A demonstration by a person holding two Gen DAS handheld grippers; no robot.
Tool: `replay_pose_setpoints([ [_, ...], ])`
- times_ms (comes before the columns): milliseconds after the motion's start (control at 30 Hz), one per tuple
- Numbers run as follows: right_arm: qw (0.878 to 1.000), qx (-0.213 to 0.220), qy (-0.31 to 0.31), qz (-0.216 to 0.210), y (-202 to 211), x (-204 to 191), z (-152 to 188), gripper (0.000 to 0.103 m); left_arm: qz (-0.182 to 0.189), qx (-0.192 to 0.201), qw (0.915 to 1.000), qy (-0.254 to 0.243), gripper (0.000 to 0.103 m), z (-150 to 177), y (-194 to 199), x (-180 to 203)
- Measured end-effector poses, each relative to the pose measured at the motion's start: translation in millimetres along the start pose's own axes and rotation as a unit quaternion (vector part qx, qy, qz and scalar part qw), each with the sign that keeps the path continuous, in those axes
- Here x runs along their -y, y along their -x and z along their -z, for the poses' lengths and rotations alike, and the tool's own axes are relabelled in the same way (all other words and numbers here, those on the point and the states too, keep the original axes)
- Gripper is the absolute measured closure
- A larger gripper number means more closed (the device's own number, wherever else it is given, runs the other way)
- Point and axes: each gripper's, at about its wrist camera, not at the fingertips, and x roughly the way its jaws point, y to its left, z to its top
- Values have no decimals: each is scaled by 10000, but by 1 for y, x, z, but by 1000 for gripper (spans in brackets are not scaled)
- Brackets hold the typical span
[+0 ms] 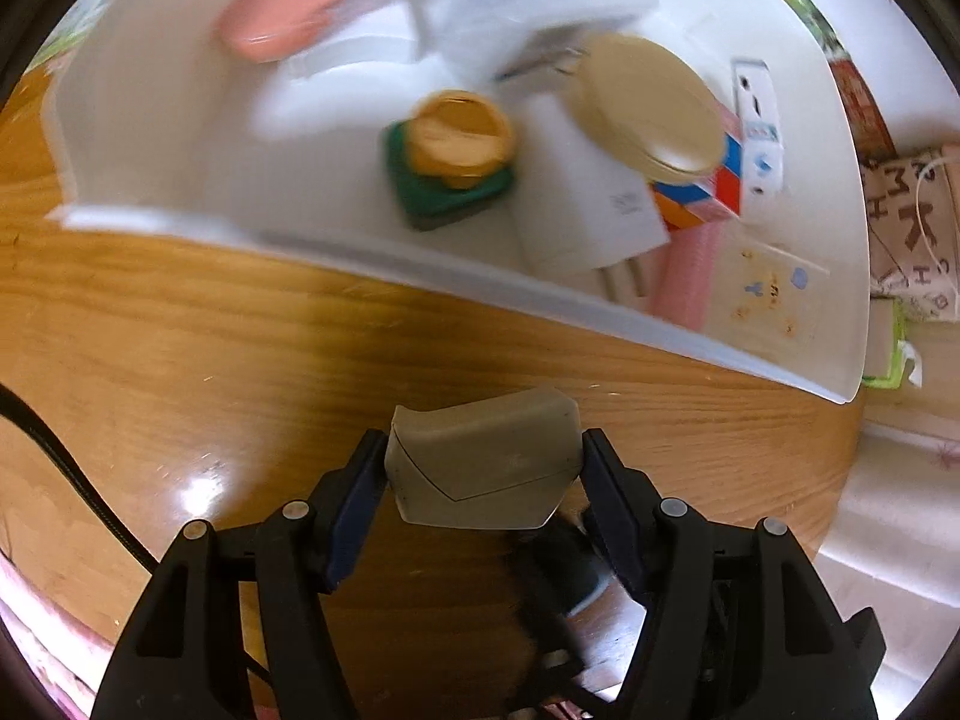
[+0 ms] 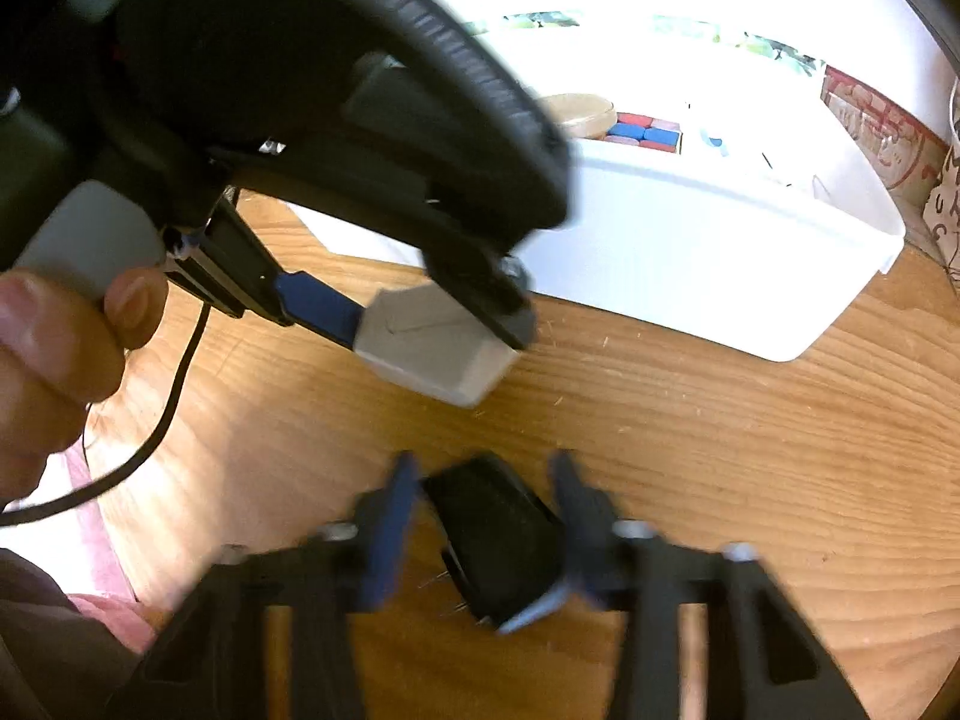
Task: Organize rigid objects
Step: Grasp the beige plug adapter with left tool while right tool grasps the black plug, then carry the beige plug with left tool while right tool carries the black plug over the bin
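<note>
My left gripper (image 1: 485, 450) is shut on a grey angular block (image 1: 486, 468), held over the wooden table (image 1: 240, 330) just short of the white bin's near rim (image 1: 420, 264). The right wrist view shows that block (image 2: 432, 348) clamped between a blue pad (image 2: 318, 306) and a black finger, with a person's hand (image 2: 54, 348) on the handle. Lower down, my right gripper (image 2: 486, 468) is shut on a small black boxy object (image 2: 498, 540) that rests on the table. This part of the view is blurred.
The white bin (image 2: 690, 276) holds a pink lid (image 1: 288, 12), an orange round lid (image 1: 462, 132) on a green piece, a tan disc (image 1: 648, 102), a coloured cube (image 1: 708, 192), and white boxes. A black cable (image 1: 78, 480) trails on the left.
</note>
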Motion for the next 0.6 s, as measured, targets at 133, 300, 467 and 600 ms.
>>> replay_pose_setpoints([
  [133, 9999, -69, 20, 130, 7, 5, 2, 72, -56, 83, 9996, 252, 35, 11, 13, -33],
  [300, 9998, -15, 97, 156, 11, -1, 6, 73, -131, 208, 9983, 535, 35, 30, 24, -63],
  [467, 9996, 119, 223, 123, 19, -26, 23, 73, -237, 347, 9966, 707, 35, 50, 33, -84],
  [600, 9996, 175, 212, 53, 24, -28, 23, 73, -298, 494, 9952, 787, 35, 70, 44, -105],
])
